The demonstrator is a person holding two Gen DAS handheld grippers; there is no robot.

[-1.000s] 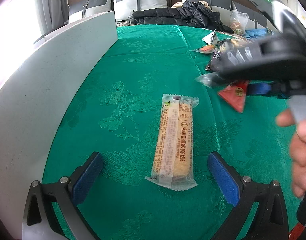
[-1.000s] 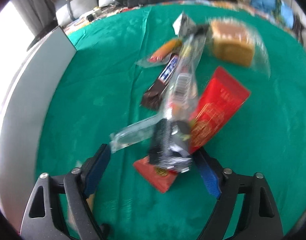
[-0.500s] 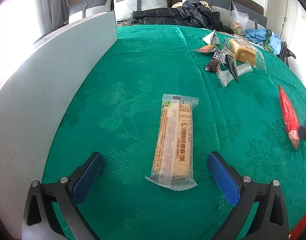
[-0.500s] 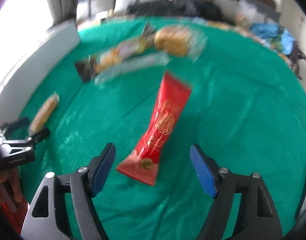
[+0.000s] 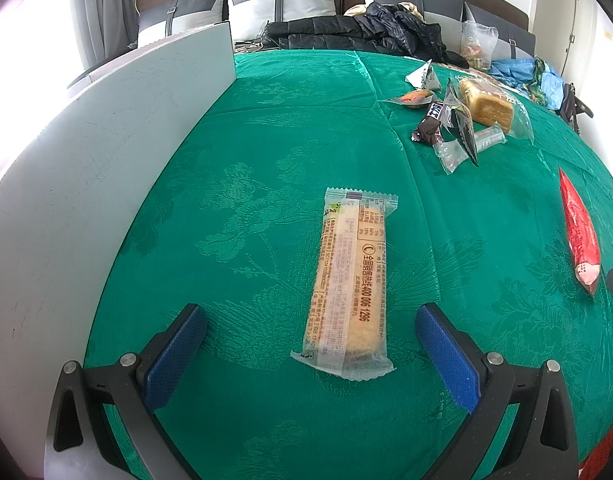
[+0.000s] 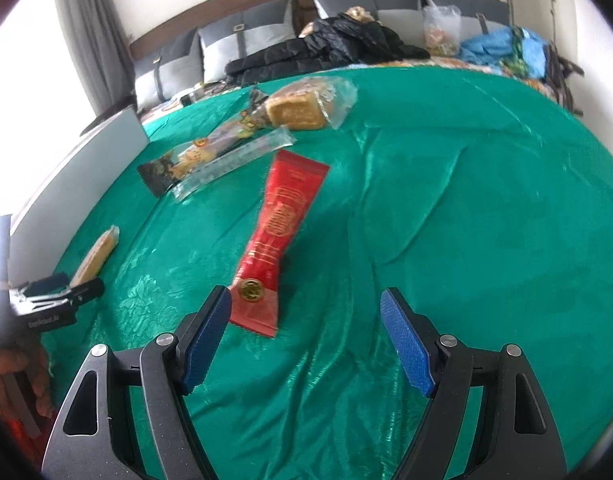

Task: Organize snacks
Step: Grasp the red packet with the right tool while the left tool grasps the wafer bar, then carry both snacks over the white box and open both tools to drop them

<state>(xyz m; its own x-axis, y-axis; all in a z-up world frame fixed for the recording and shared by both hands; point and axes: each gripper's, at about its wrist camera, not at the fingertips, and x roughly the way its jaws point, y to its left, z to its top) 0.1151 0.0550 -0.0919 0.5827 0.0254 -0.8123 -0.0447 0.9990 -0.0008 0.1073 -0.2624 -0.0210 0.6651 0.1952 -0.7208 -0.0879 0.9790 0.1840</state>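
Right gripper (image 6: 304, 334): jaws wide after just opening, nothing between pads, red packet (image 6: 281, 220) flat on green cloth (image 6: 466, 220) just beyond left finger. Left gripper (image 5: 310, 354): wide, empty, straddling near end of beige wafer bar (image 5: 350, 284). Remaining snacks (image 5: 462, 120) piled far right.

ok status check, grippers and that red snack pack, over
Both grippers open, left gripper over the beige bar, right gripper empty. Red pack flat on green cloth, clear of the pads. Nothing in the way.
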